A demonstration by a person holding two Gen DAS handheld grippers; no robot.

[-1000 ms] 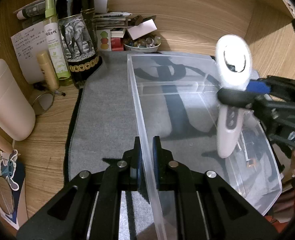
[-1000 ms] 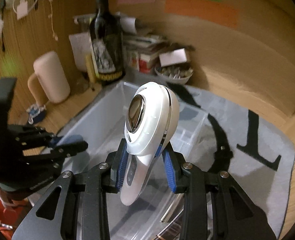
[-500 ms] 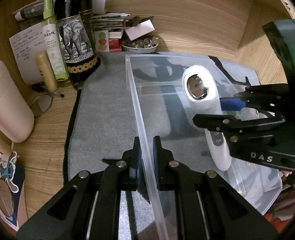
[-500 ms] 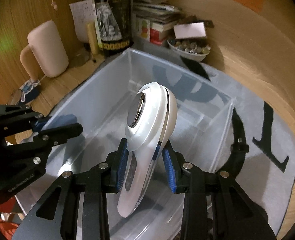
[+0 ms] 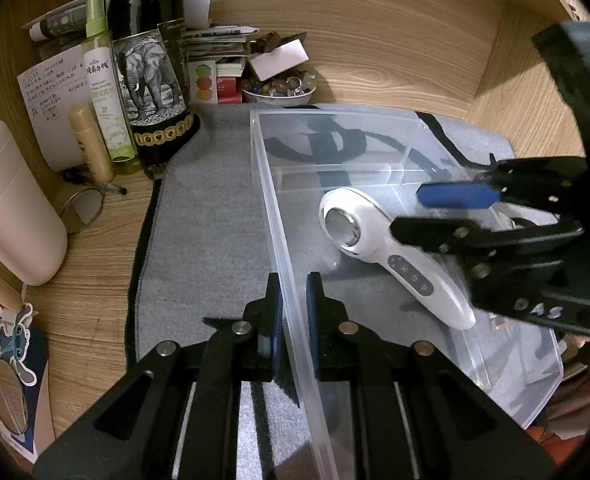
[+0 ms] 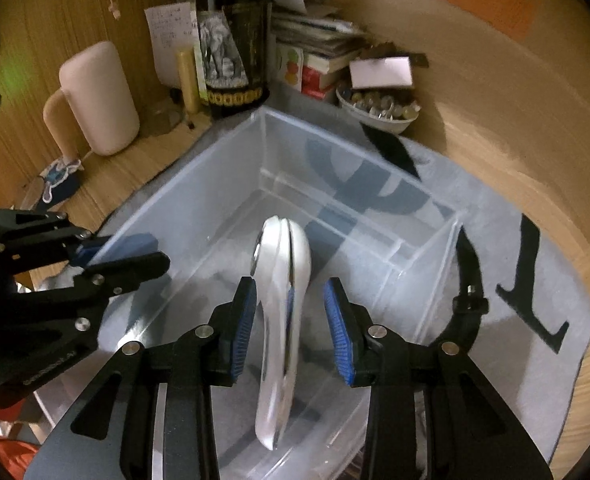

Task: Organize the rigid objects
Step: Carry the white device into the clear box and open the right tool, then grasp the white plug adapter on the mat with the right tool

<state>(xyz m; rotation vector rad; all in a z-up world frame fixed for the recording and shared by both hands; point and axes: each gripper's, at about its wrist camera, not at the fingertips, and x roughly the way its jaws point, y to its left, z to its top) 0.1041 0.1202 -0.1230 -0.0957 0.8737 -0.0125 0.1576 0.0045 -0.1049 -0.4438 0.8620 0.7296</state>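
Covering the middle of a wood-grain desk (image 5: 95,264) is a grey felt mat (image 5: 211,216) with black shapes on it, and wooden panels (image 5: 395,40) close the back and the right side. A clear plastic bin (image 5: 535,368) stands on the mat, split by a clear divider near its far end. The left gripper (image 5: 293,320) is pinched narrow on the bin's near left wall, one finger inside and one outside. The right gripper (image 6: 291,328) hangs over the bin with its blue pads spread wide; the white handheld device (image 5: 391,256) sits between them, blurred, touching neither pad as far as can be seen, its round metal head toward the divider.

A dark wine bottle (image 5: 151,80) at the back corner carries an elephant picture and a band of gold medallions. Beside it a green spray bottle (image 5: 105,88) has a label in Chinese characters; the small English line under them is too fine to read. A handwritten note (image 5: 51,92) leans behind, illegible. The right tool's body shows letters ending "AS".

The bin's left wall runs straight away from the left gripper. Bare mat lies to its left; a pink jug (image 5: 11,208), a bowl of small stones (image 5: 279,90) and stacked books (image 6: 319,52) crowd the back edge.
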